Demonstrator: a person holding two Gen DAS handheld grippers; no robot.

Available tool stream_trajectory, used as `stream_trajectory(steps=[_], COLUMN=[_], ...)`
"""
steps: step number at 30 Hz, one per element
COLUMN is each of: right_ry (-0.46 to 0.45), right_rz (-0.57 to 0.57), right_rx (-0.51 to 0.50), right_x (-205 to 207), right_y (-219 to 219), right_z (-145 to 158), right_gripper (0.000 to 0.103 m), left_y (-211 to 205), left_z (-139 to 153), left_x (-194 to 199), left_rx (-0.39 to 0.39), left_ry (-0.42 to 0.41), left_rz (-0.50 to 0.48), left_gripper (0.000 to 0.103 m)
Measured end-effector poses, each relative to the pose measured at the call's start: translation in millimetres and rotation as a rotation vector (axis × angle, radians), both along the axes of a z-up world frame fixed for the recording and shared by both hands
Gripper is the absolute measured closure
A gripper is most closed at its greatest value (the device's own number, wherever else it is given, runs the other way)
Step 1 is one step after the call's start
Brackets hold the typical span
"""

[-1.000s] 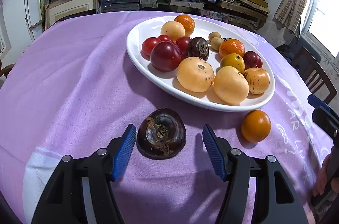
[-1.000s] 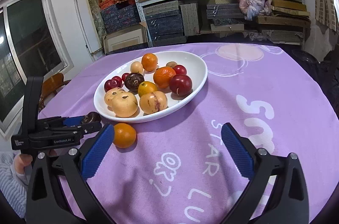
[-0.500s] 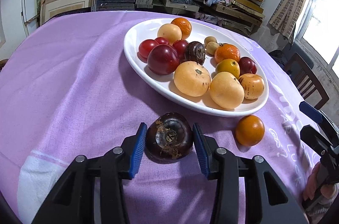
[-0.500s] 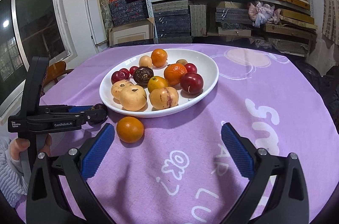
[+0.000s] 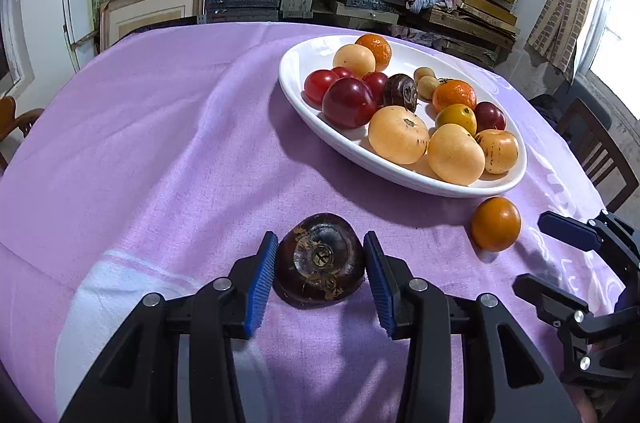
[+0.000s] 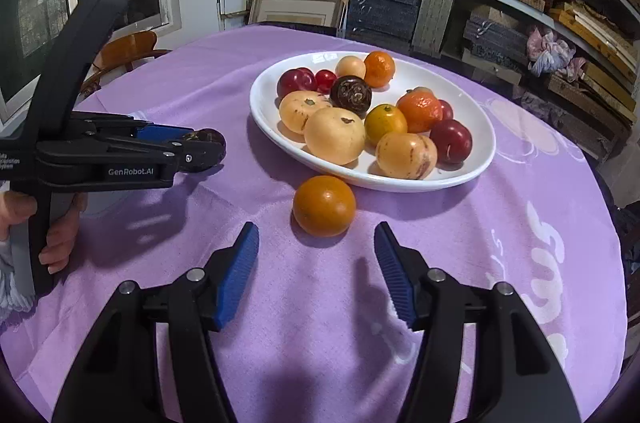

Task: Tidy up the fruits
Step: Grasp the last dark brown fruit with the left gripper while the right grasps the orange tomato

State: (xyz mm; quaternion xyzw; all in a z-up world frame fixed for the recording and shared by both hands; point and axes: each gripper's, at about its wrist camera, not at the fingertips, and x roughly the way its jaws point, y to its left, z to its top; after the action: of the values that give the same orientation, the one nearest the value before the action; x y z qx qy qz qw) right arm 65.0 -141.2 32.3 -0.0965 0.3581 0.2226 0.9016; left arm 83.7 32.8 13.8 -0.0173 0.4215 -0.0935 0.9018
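Left tongs (image 5: pixel 320 269) grip the dark fruit (image 5: pixel 320 263) on the worktop (image 5: pixel 160 143), low centre. Right tongs (image 6: pixel 316 255), just closing, stand apart, nothing between; orange fruit (image 6: pixel 324 205) lies just beyond, beside the white dish (image 6: pixel 472 167).

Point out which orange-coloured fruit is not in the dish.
The plain orange fruit lying on the purple cloth just in front of the white dish, ahead of the right hand-held gripper. The other orange ones all sit inside the dish.
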Motion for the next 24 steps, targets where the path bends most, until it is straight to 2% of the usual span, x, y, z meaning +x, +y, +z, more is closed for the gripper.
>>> stream_trajectory(steps=[4,12,18,24], right_ry=[0.055,0.118,0.141,0.160], right_rz=[-0.031,-0.061,-0.060,-0.058], right_rx=[0.073,0.093,0.105,0.138], right_x=[16,34,38,40], right_y=[-1,7,6,1], right_z=[-2,-11,-14,-14], right_gripper=[0.045,0.047,0.063,0.064], left_y=[3,4,1,-2], left_z=[-1,0,-1,-1], left_x=[2,2,2,2], left_rx=[-0.016,0.000,0.010,0.009], left_ry=[0.010,0.009,0.010,0.010], left_rz=[-0.001,-0.001,-0.004,-0.005], left_gripper=[0.058,0.058,0.058,0.058])
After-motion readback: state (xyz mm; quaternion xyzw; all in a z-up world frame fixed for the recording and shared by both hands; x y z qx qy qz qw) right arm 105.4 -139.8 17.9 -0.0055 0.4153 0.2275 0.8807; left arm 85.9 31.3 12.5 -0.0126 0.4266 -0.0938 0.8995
